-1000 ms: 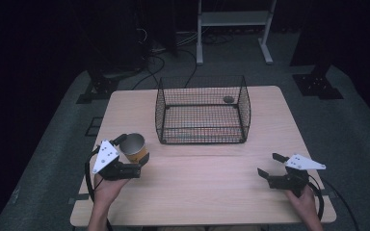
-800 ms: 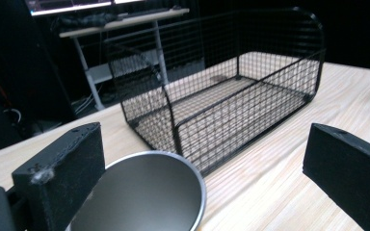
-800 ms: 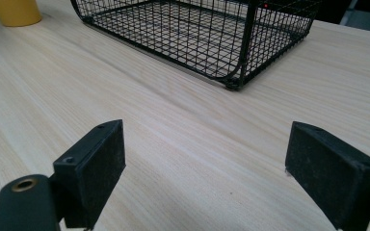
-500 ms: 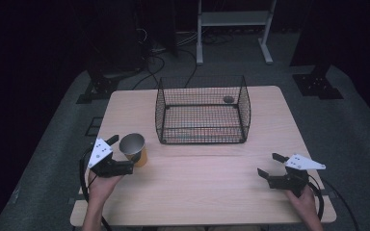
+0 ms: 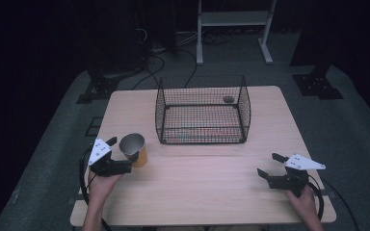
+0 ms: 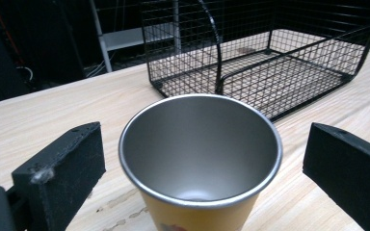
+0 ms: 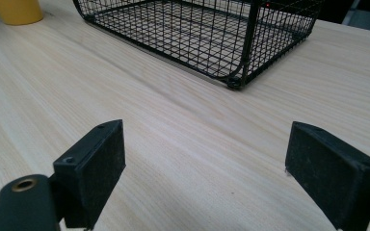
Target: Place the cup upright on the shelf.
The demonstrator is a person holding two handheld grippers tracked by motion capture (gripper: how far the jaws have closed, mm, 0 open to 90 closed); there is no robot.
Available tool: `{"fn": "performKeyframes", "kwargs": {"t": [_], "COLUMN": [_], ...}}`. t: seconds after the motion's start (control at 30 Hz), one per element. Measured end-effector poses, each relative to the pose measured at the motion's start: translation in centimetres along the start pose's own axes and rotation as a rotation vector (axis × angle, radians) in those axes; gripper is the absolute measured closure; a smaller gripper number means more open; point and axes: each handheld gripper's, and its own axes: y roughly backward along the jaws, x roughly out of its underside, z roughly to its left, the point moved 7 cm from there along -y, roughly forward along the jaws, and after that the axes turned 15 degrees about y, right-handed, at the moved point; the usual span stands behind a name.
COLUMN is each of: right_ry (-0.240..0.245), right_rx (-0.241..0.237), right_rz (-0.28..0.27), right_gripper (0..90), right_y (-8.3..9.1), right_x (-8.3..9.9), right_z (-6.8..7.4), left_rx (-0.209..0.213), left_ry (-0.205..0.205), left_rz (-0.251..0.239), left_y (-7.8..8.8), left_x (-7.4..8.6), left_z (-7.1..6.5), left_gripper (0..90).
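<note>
A cup, yellow outside and steel inside, stands upright on the wooden table near its left edge. My left gripper is open at the cup's left side. In the left gripper view the cup sits between the two jaws of the left gripper, with a gap on each side. My right gripper rests open near the front right corner. Nothing but bare wood lies between the jaws of the right gripper. The cup shows at the far top left of the right gripper view.
A black wire basket stands at the middle back of the table, with a small dark thing on its floor near the far right corner. Bare wood stretches between the two grippers. Beyond the table are a white stand and cables on the floor.
My left gripper has drawn back a little to the left, away from the cup, which stays where it was. The right gripper has not moved.
</note>
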Motion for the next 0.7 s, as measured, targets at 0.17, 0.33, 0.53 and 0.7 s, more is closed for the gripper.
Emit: {"fn": "performKeyframes", "kwargs": {"t": [0.17, 0.33, 0.53, 0.7], "right_ry": [-0.004, -0.002, 0.001, 0.000], "right_rx": [-0.001, -0.002, -0.004, -0.004], "right_rz": [0.000, 0.002, 0.001, 0.001], "right_gripper": [13.0, 13.0, 13.0, 13.0], "right_y": [0.0, 0.0, 0.0, 0.0], "right_x": [0.0, 0.0, 0.0, 0.0], "right_z": [0.0, 0.0, 0.0, 0.0], "left_rx": [-0.003, -0.003, 0.002, 0.002], "left_ry": [0.002, 0.021, 0.028, 0.023], "left_rz": [0.037, 0.059, 0.077, 0.095], "left_y": [-0.6, -1.1, -1.6, -2.1], "left_x": [0.6, 1.1, 1.3, 1.5], "left_z": [0.2, 0.4, 0.5, 0.4], "left_gripper": [0.5, 0.5, 0.5, 0.5]}}
